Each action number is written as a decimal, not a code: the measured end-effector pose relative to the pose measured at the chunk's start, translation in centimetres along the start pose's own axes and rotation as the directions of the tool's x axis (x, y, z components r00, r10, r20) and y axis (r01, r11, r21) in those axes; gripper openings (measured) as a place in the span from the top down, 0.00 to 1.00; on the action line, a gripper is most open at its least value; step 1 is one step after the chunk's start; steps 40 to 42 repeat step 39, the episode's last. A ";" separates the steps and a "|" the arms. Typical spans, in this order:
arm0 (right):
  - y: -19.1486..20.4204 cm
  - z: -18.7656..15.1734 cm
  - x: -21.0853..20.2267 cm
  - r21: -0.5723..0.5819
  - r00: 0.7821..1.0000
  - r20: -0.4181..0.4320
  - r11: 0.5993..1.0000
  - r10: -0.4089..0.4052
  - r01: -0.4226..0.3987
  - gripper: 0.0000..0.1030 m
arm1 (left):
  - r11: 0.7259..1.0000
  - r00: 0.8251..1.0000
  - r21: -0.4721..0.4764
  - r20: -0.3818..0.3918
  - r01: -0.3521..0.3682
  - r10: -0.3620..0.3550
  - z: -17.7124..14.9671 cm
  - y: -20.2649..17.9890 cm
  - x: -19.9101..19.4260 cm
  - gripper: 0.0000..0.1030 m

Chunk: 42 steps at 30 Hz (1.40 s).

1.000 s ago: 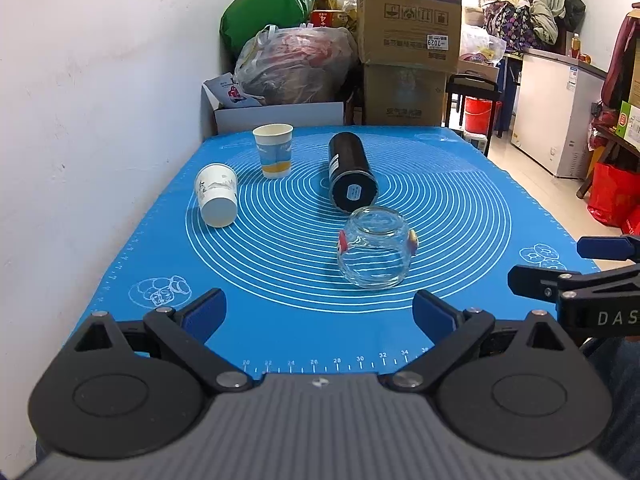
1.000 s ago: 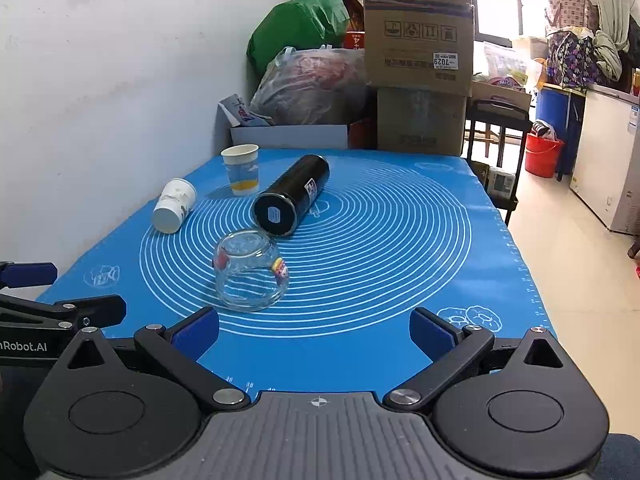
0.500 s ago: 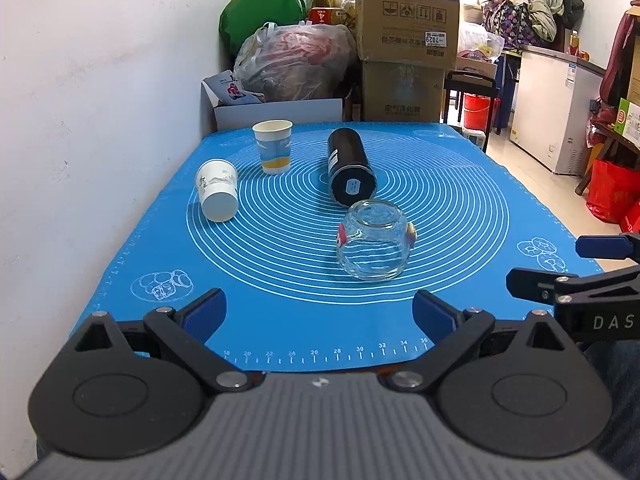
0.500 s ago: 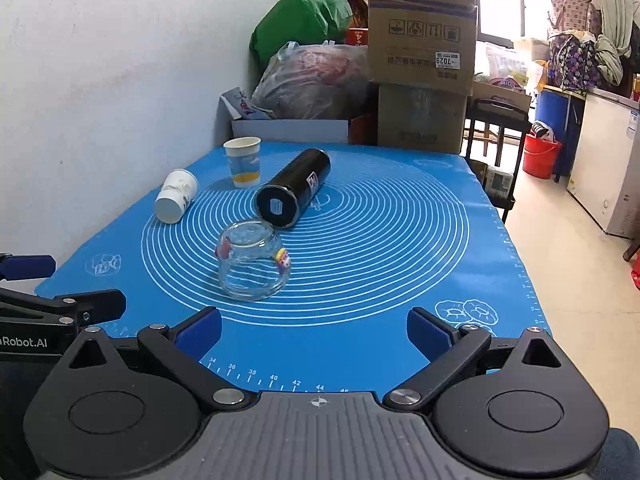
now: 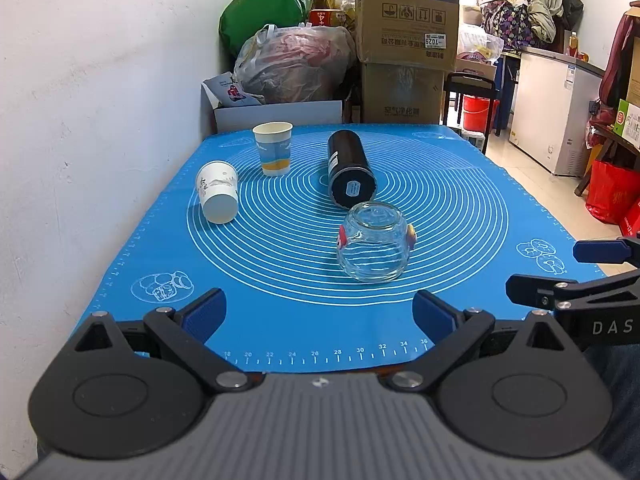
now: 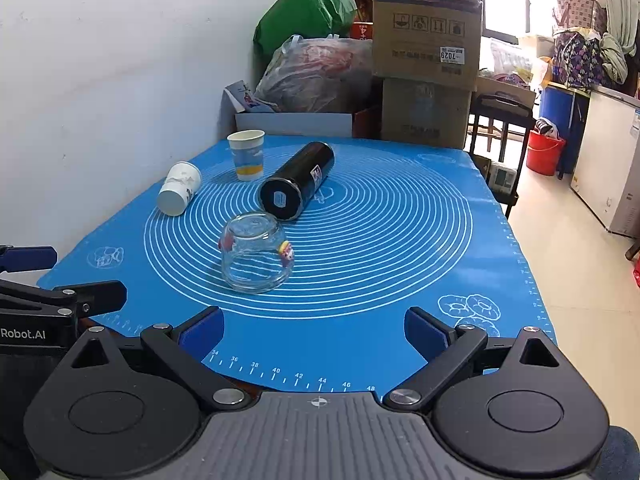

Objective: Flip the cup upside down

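- Glass cup (image 5: 374, 247) sits mouth-down on the blue mat (image 5: 460, 200), near the mat's middle, toward the near edge; its clear wall makes the rim hard to trace, and small coloured decorations show on two sides.
- Black flask (image 5: 349, 170) lies on its side just behind the glass cup; whether the two touch cannot be told.
- White paper cup (image 5: 217, 197) lies tipped over, base toward the camera; its mouth is hidden.
- Blue-and-yellow paper cup (image 5: 273, 148) stands upright at the far side, mouth up.
- Left gripper (image 5: 319, 314): jaws spread wide, nothing between them, short of the glass cup.
- Right gripper (image 6: 314, 330): jaws likewise spread and empty, over the counter's near edge.
- Each gripper is cut off at the frame edge in the other's view.
- Cardboard boxes (image 5: 406, 20) and bags are stacked behind the counter.
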State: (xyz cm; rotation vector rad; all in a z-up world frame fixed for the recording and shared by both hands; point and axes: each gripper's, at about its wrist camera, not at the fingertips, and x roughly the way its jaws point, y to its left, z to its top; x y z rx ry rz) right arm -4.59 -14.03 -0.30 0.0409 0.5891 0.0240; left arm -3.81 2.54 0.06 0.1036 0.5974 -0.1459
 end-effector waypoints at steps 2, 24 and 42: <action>-0.1 0.0 0.0 -0.001 1.000 -0.001 1.000 0.002 -0.002 0.05 | 1.000 1.000 0.000 0.001 0.000 0.000 0.0 0.0 0.0 0.04; 0.0 -0.3 0.3 -0.016 1.000 -0.025 1.000 0.013 -0.014 0.05 | 1.000 1.000 0.001 -0.001 -0.004 0.004 0.2 0.1 0.0 0.04; -0.1 -0.3 0.1 -0.019 1.000 -0.020 1.000 0.023 -0.024 0.05 | 1.000 1.000 0.014 -0.004 -0.013 0.013 0.2 -0.2 0.1 0.04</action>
